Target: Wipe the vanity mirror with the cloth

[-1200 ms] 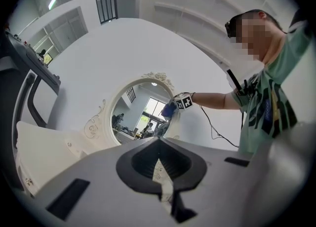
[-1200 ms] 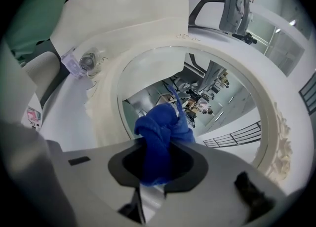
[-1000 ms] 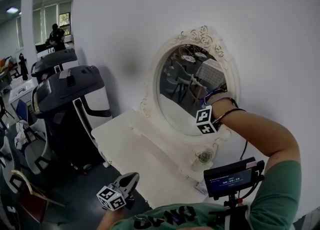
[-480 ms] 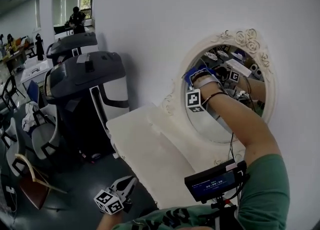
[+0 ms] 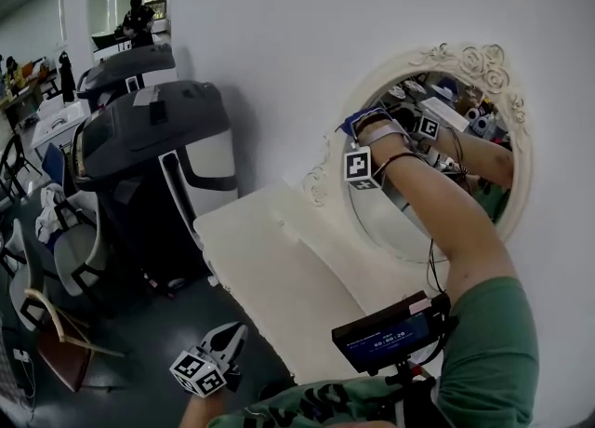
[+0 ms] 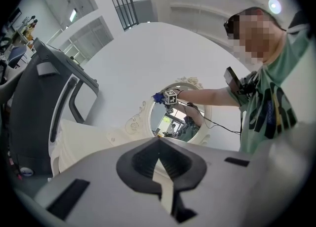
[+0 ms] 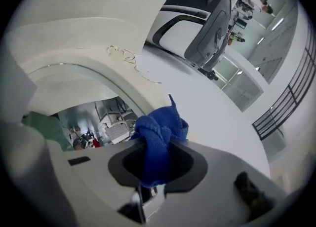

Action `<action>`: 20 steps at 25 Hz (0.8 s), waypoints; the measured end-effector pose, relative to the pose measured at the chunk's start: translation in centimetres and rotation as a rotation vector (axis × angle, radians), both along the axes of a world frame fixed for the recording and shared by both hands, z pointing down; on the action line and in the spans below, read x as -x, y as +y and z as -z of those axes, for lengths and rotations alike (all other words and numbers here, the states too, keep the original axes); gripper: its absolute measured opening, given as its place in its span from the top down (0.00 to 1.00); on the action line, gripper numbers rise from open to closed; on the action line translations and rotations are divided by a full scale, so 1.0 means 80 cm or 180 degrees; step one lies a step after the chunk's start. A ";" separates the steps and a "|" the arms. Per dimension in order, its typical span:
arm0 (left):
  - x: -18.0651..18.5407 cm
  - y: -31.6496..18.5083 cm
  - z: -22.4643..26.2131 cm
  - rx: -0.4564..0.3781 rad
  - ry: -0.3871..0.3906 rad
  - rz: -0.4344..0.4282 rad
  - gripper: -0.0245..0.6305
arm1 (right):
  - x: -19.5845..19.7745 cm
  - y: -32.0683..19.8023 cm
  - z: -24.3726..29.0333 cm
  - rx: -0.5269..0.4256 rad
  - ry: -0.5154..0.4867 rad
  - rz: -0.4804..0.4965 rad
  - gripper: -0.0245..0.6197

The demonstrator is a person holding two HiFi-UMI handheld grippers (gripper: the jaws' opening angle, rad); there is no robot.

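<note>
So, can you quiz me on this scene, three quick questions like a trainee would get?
1. True or false: the right gripper holds a blue cloth.
2. In the head view, the cloth is at the mirror's: A) upper left edge, B) bottom, C) right edge.
3. Which gripper hangs low, away from the mirror, with nothing in it?
Key: 1 true; 2 A; 3 the left gripper.

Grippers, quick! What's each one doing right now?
Left gripper: closed, holding nothing.
Right gripper: closed, holding the blue cloth.
</note>
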State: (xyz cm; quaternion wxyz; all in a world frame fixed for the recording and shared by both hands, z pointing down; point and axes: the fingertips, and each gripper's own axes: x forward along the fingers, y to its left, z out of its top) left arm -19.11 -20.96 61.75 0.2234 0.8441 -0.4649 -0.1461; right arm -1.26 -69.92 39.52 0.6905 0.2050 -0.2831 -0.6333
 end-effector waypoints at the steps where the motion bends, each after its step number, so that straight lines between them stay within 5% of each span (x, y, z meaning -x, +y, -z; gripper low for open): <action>1: -0.005 -0.002 0.003 -0.0003 0.0000 -0.0033 0.95 | -0.005 0.005 0.000 0.0035 -0.0028 -0.0092 0.85; 8: -0.033 0.001 0.031 -0.0156 -0.0002 -0.0171 0.95 | -0.080 0.072 -0.007 0.0291 0.0080 -0.0587 0.85; 20: -0.132 0.053 0.084 -0.0396 -0.0047 -0.0574 0.95 | -0.291 0.284 -0.002 0.0696 0.0174 -0.1281 0.85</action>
